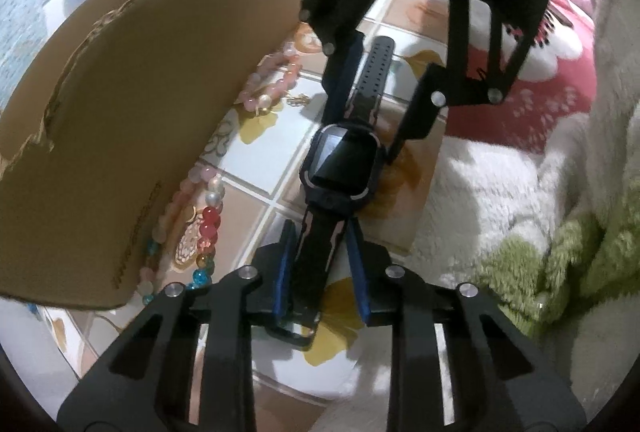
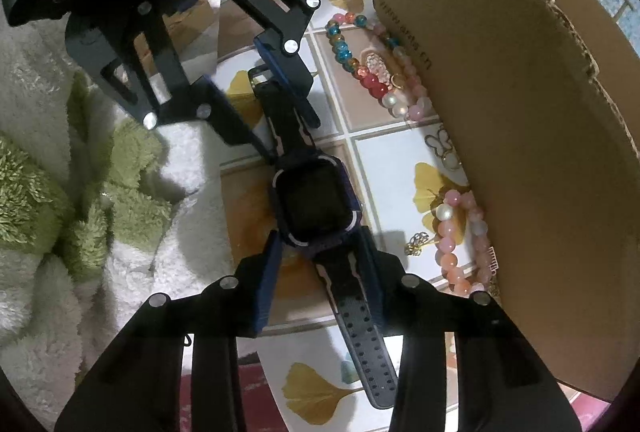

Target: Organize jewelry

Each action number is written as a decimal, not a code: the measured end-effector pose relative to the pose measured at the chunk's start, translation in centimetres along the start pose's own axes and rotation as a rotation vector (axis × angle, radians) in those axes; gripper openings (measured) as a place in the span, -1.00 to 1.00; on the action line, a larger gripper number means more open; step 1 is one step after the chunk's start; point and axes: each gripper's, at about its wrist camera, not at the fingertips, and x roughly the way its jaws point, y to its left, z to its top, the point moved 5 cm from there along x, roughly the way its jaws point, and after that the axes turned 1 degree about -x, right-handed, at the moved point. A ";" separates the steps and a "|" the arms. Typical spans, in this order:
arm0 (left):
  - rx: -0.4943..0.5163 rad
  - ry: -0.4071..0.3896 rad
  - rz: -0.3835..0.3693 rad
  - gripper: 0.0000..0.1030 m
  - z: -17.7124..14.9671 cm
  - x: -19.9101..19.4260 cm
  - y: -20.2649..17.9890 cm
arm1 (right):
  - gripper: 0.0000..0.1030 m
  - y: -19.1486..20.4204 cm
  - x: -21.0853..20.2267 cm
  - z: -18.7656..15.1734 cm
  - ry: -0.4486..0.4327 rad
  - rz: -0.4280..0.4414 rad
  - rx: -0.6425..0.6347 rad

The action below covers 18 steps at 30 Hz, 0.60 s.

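Note:
A black smartwatch point(image 1: 340, 160) point(image 2: 316, 204) lies flat on a tile-patterned cloth with its straps stretched out. My left gripper point(image 1: 320, 228) point(image 2: 292, 138) straddles the plain strap with the buckle; its blue pads point(image 1: 288, 264) sit very close on both sides, and a thin gap shows in the right wrist view. My right gripper point(image 2: 320, 236) point(image 1: 360, 136) straddles the perforated strap just behind the case, with a clear gap at its left pad point(image 2: 266, 280). Both point steeply down from opposite ends of the watch.
A torn cardboard box point(image 1: 140, 112) point(image 2: 520, 152) stands right beside the watch. Along its wall lie a pink bead bracelet point(image 1: 272, 80) point(image 2: 456, 232), a multicoloured bead bracelet point(image 1: 208, 224) point(image 2: 360, 64) and a small gold charm point(image 2: 416, 242). A fluffy white and green blanket point(image 1: 520, 192) point(image 2: 80, 192) borders the other side.

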 end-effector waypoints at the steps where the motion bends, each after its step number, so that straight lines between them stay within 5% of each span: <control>1: 0.012 0.002 -0.003 -0.54 0.0 0.0 -0.1 | -0.28 0.1 0.0 0.0 0.000 0.002 0.001; 10: 0.074 -0.018 0.039 -0.58 1.1 -1.1 -1.2 | -0.29 0.2 -1.7 -0.1 -0.034 -0.030 0.033; 18: 0.132 -0.060 0.187 -0.58 2.7 -6.1 -2.4 | -0.29 1.7 -7.7 1.1 -0.118 -0.189 0.019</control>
